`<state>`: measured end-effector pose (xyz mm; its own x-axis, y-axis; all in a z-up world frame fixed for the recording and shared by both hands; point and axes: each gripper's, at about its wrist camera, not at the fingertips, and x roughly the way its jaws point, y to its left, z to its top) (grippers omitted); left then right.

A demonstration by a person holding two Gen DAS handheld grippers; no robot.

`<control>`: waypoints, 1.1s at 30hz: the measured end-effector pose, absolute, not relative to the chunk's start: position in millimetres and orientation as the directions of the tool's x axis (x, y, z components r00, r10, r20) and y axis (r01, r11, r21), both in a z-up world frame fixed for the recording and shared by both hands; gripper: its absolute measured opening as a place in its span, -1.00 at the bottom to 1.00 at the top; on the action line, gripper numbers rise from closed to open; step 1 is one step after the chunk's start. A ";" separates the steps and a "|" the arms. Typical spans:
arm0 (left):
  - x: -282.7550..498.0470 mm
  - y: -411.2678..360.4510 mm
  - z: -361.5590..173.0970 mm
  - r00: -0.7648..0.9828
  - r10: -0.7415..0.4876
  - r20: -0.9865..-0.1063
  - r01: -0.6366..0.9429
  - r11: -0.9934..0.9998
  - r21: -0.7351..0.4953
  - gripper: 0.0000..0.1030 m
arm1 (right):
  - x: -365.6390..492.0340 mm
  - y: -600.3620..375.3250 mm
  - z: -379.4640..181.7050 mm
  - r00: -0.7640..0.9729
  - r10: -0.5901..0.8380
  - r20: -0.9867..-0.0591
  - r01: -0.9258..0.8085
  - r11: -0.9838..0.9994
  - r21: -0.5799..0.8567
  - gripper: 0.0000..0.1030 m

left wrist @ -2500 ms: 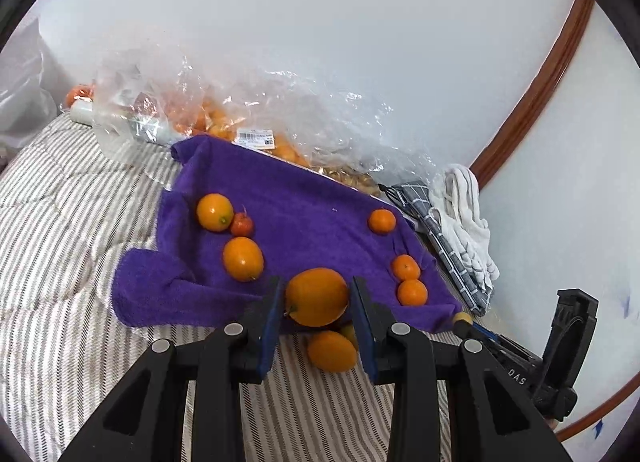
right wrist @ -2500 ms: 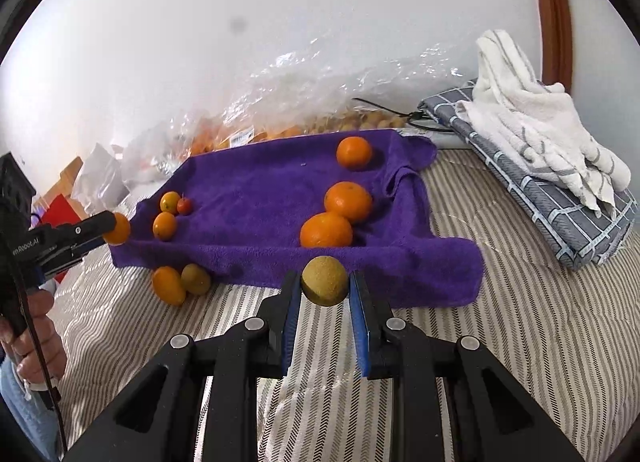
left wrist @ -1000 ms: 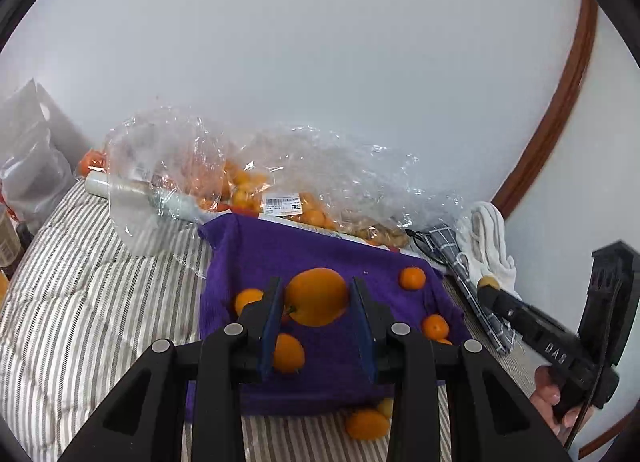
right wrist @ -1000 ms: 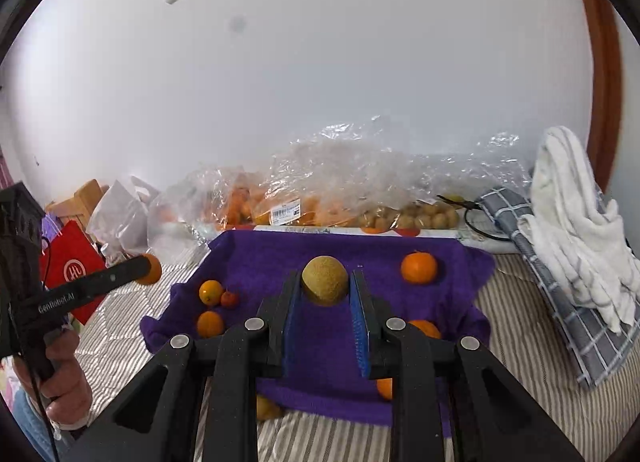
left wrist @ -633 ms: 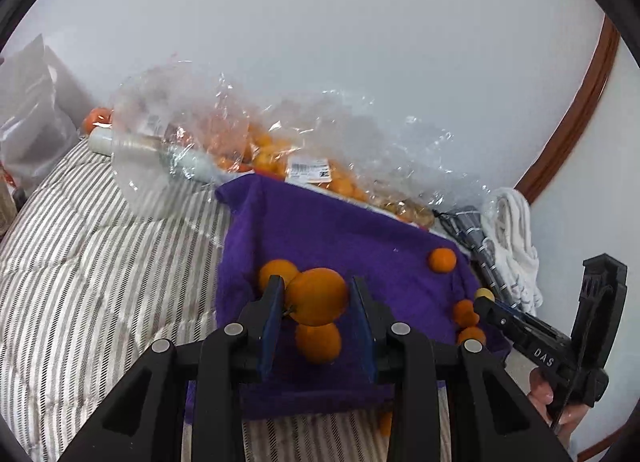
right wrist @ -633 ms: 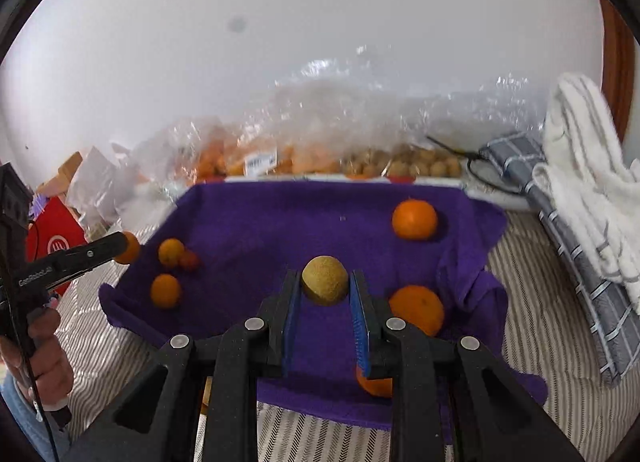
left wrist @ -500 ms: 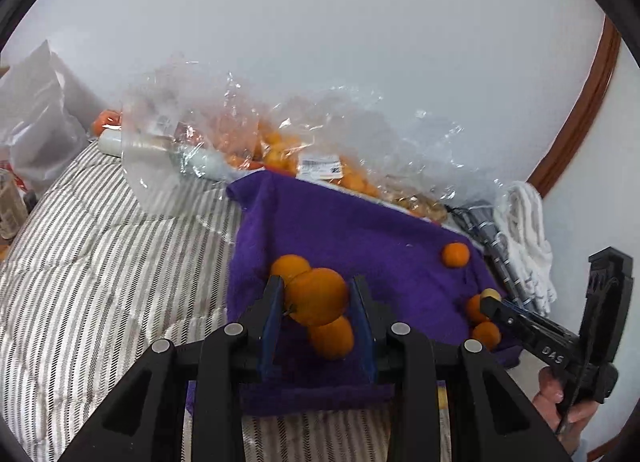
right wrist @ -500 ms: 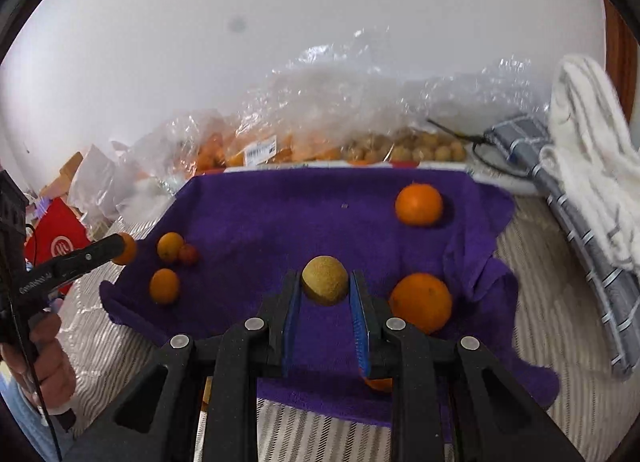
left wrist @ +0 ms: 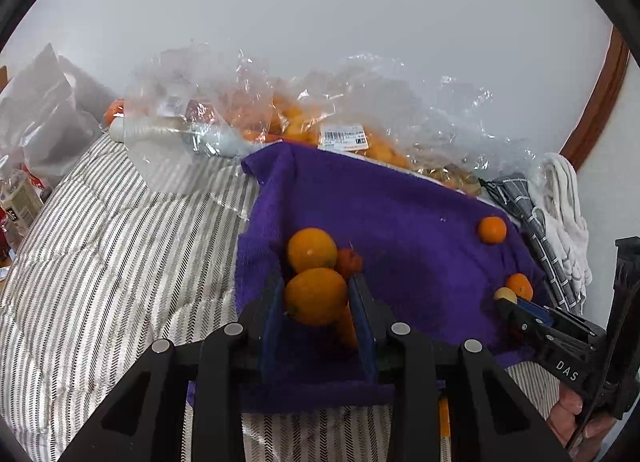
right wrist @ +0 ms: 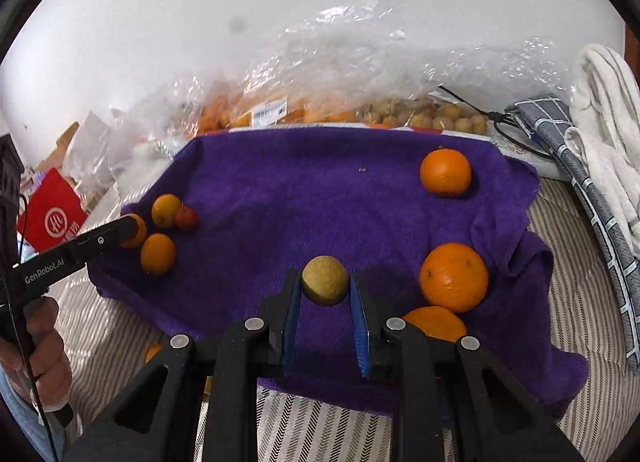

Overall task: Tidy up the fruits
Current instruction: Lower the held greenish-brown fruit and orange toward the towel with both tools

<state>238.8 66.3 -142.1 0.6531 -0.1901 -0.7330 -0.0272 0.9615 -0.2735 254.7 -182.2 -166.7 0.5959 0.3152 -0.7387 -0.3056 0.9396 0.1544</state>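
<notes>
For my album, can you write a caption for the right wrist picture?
Right tongs pinch a small tan fruit above a purple towel dotted with oranges.

Three large oranges (right wrist: 445,172), one red fruit (right wrist: 186,218), one purple towel (right wrist: 320,202).

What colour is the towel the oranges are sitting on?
The towel is purple; the right wrist view shows it best.

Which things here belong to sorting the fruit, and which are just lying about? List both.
Part of the job:
- orange in the left tool
- small tan fruit in the right tool
- purple towel
- loose oranges and little red fruit on it

Lying about:
- plastic bags
- white cloth
- grey checked cloth
- red packet
- striped bedcover
</notes>
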 end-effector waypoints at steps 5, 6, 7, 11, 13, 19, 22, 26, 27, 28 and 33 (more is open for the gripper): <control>239.2 62.5 -142.3 0.655 -0.176 -0.735 -0.024 0.967 -0.253 -0.38 | 255.8 -178.0 -171.0 0.590 0.303 -0.749 -0.309 0.941 0.137 -0.53; 239.4 62.2 -142.2 0.654 -0.176 -0.736 -0.022 0.968 -0.251 -0.39 | 256.4 -177.8 -171.9 0.588 0.303 -0.750 -0.308 0.941 0.138 -0.53; 239.5 61.9 -142.2 0.654 -0.175 -0.736 -0.022 0.968 -0.250 -0.38 | 256.6 -178.6 -172.3 0.586 0.303 -0.752 -0.308 0.941 0.139 -0.53; 239.5 61.7 -142.1 0.654 -0.175 -0.736 -0.022 0.968 -0.250 -0.38 | 257.7 -176.7 -175.6 0.579 0.299 -0.759 -0.311 0.941 0.133 -0.53; 239.3 61.7 -142.2 0.654 -0.174 -0.736 -0.022 0.968 -0.248 -0.38 | 258.0 -175.5 -176.3 0.577 0.297 -0.761 -0.314 0.940 0.129 -0.53; 239.7 61.7 -142.4 0.653 -0.174 -0.737 -0.021 0.969 -0.247 -0.38 | 258.5 -174.0 -178.3 0.574 0.289 -0.766 -0.319 0.941 0.116 -0.53; 239.7 61.6 -142.3 0.653 -0.173 -0.737 -0.021 0.969 -0.246 -0.38 | 258.9 -174.4 -178.8 0.572 0.291 -0.767 -0.319 0.940 0.119 -0.53; 238.3 62.1 -139.9 0.663 -0.182 -0.726 -0.013 0.967 -0.254 -0.29 | 258.9 -174.5 -178.9 0.573 0.290 -0.767 -0.319 0.940 0.118 -0.53; 237.3 62.1 -138.6 0.667 -0.187 -0.722 -0.008 0.966 -0.257 -0.29 | 258.8 -174.1 -179.0 0.572 0.290 -0.767 -0.319 0.940 0.118 -0.53; 236.6 61.9 -137.8 0.669 -0.189 -0.719 -0.005 0.966 -0.259 -0.27 | 258.9 -174.2 -179.2 0.572 0.289 -0.767 -0.319 0.941 0.117 -0.53; 232.3 59.0 -133.1 0.688 -0.189 -0.701 0.011 0.968 -0.250 -0.22 | 259.3 -174.5 -179.5 0.572 0.284 -0.770 -0.318 0.942 0.111 -0.48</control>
<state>232.3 59.0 -133.1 0.6881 -0.1890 -0.7005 0.0114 0.9682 -0.2501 259.3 -174.5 -179.5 0.5719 0.2838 -0.7697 -0.3178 0.9416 0.1110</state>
